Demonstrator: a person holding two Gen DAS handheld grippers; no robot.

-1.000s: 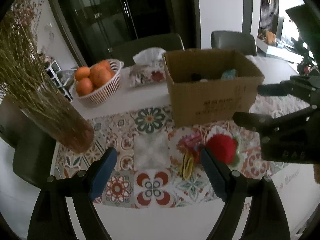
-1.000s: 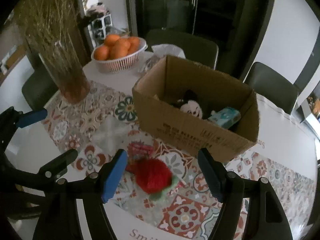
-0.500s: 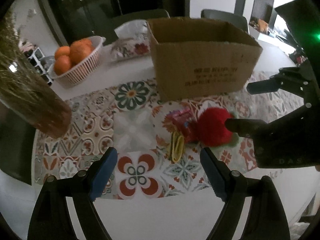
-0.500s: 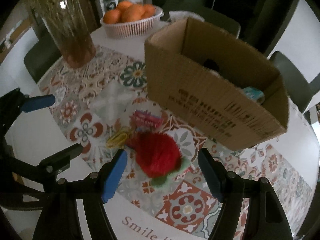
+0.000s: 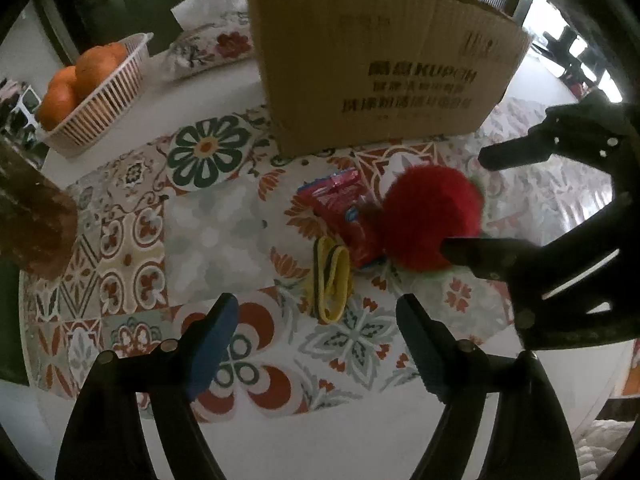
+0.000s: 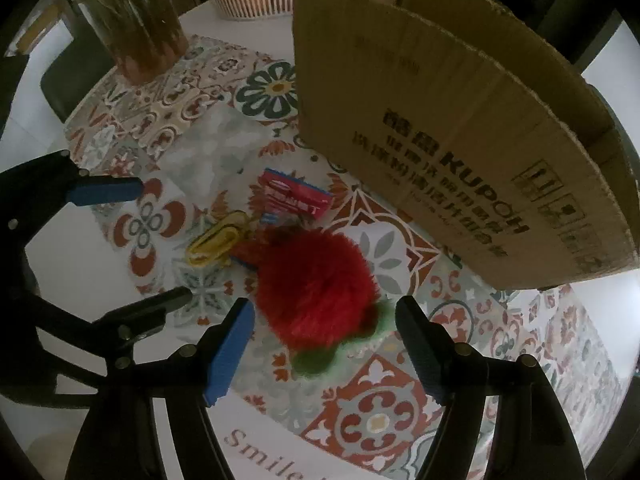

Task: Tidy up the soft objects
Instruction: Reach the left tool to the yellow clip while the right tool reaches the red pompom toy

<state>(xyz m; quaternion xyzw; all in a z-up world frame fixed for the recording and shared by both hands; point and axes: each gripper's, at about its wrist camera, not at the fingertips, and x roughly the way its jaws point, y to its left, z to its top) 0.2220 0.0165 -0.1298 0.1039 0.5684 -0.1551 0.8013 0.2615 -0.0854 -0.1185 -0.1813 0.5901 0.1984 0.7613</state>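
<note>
A fluffy red plush (image 6: 316, 284) with green trim lies on the patterned mat (image 6: 380, 420) in front of the cardboard box (image 6: 460, 128). My right gripper (image 6: 324, 308) points down over it, open, a blue pad on each side of the plush and neither pressing it. Beside the plush lie a red packet (image 5: 336, 200) and a yellow band (image 5: 330, 280). My left gripper (image 5: 316, 316) hovers over the band's near end. Its jaws are closing, the pads still wide apart and touching nothing. The right gripper (image 5: 464, 202) shows here at the plush (image 5: 428, 220).
A white basket of oranges (image 5: 92, 92) and a floral tissue pack (image 5: 208, 48) stand behind the box (image 5: 380, 60). A glass vase of dried grass (image 6: 136, 20) stands at the mat's far left. The white table edge runs close below the grippers.
Both grippers have sunk toward the table and tipped further down. The plush, packet and band now loom larger, and the box's inside has gone out of sight.
</note>
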